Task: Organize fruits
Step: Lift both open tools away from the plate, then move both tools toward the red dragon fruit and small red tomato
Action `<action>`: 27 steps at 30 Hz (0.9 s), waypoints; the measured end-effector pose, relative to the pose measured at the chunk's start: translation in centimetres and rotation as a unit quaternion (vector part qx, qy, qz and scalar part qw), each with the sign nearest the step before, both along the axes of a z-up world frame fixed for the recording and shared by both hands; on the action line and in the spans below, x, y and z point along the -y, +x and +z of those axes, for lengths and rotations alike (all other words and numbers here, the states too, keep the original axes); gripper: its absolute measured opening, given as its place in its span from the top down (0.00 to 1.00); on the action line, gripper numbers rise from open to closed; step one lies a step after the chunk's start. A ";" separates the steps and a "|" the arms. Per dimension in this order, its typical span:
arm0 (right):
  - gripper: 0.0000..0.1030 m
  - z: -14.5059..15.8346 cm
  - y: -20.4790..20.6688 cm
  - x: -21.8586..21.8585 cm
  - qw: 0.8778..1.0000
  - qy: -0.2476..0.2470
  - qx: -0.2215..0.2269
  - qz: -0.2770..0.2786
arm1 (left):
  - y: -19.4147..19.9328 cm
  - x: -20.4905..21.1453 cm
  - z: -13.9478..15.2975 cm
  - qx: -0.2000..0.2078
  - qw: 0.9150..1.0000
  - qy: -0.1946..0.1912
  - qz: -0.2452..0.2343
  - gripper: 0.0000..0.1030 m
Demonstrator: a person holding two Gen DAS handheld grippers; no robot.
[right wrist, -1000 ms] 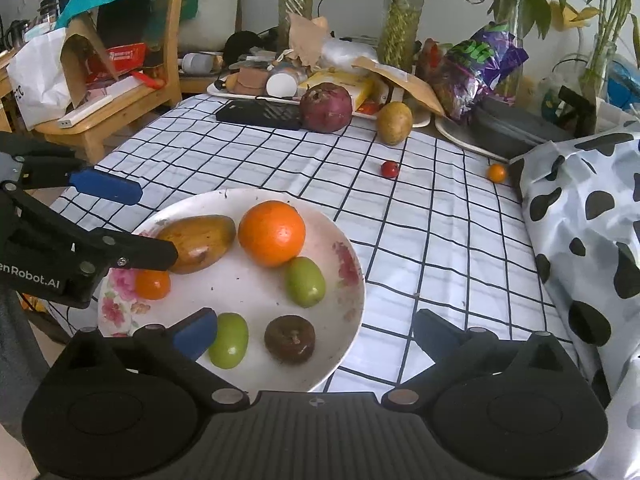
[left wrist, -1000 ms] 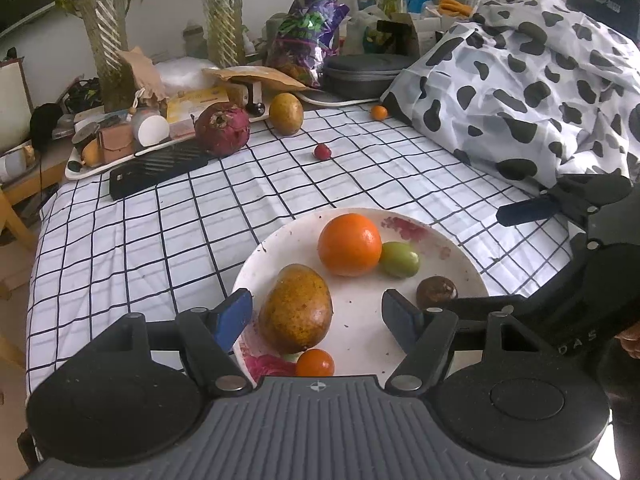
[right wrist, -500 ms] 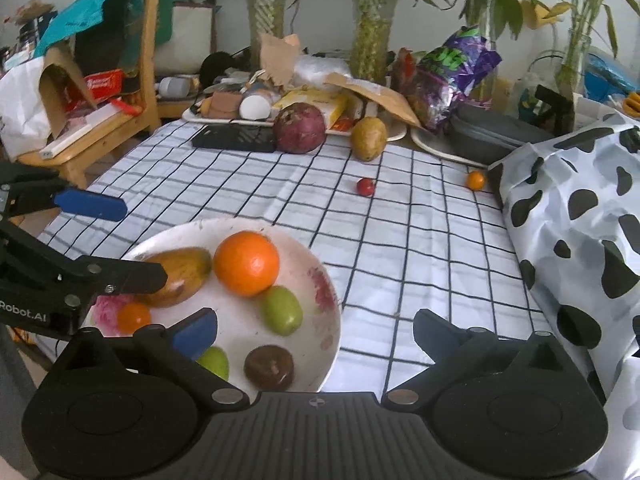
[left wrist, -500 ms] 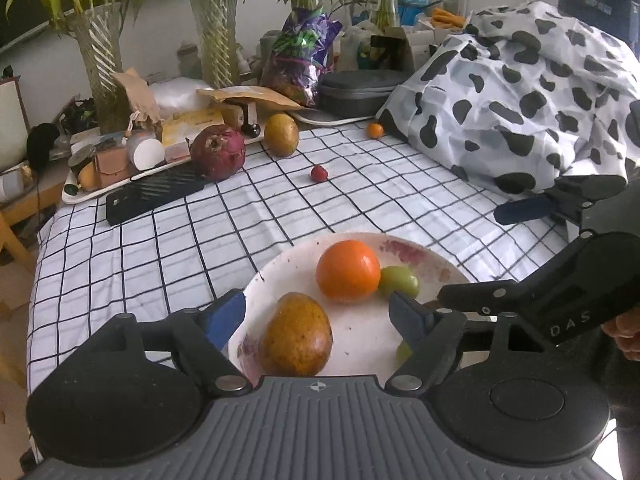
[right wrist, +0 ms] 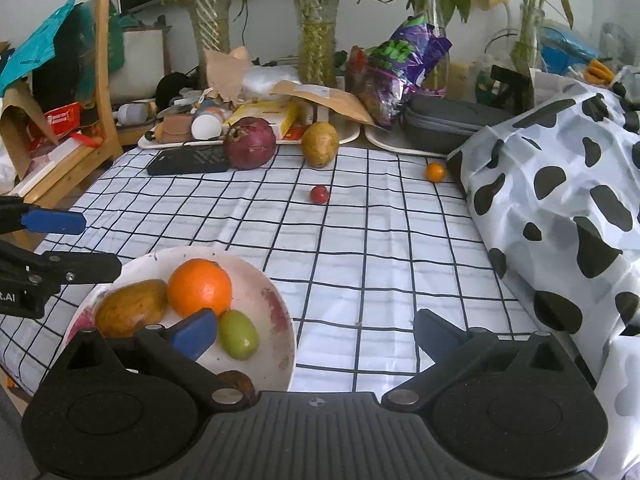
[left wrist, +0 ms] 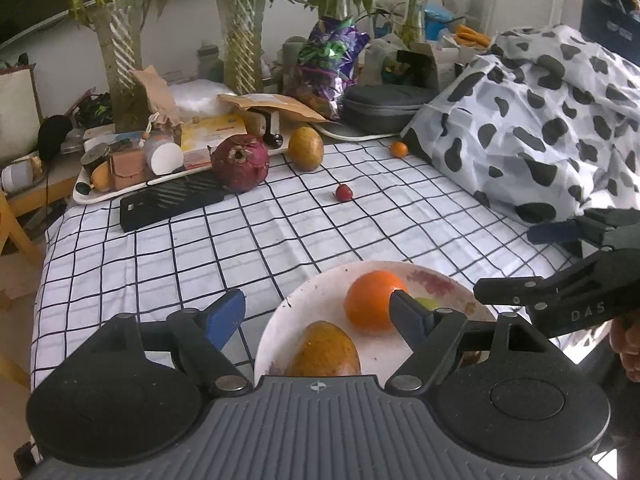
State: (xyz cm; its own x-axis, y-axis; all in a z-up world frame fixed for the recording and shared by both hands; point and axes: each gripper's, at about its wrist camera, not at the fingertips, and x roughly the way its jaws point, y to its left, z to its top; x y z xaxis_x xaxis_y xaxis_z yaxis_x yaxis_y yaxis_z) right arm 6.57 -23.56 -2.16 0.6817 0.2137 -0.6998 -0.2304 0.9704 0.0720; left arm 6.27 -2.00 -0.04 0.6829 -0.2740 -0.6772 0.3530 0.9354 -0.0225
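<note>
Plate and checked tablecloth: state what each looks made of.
Plate: probably glazed ceramic, possibly melamine; smooth white surface, faded floral print.
Tablecloth: woven fabric, matte; it creases and wrinkles, and its black grid lines bend over the folds.

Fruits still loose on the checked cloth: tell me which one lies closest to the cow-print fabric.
The small orange fruit, almost against the cow-print fabric. The red cherry-like fruit, yellow mango and purple-red fruit lie farther left.
</note>
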 end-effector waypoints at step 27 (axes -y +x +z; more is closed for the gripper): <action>0.00 -0.9 5.7 -0.9 1.000 -0.020 0.001 0.010 | 5.6 0.4 -0.2 0.020 1.000 0.017 -0.001 0.24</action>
State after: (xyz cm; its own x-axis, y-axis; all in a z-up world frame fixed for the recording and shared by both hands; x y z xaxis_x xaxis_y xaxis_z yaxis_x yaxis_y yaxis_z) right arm 12.23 -22.68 -3.03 0.6792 0.1983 -0.7066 -0.2491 0.9679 0.0322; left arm 11.89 -2.38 -0.27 0.7084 -0.2535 -0.6588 0.3553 0.9345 0.0225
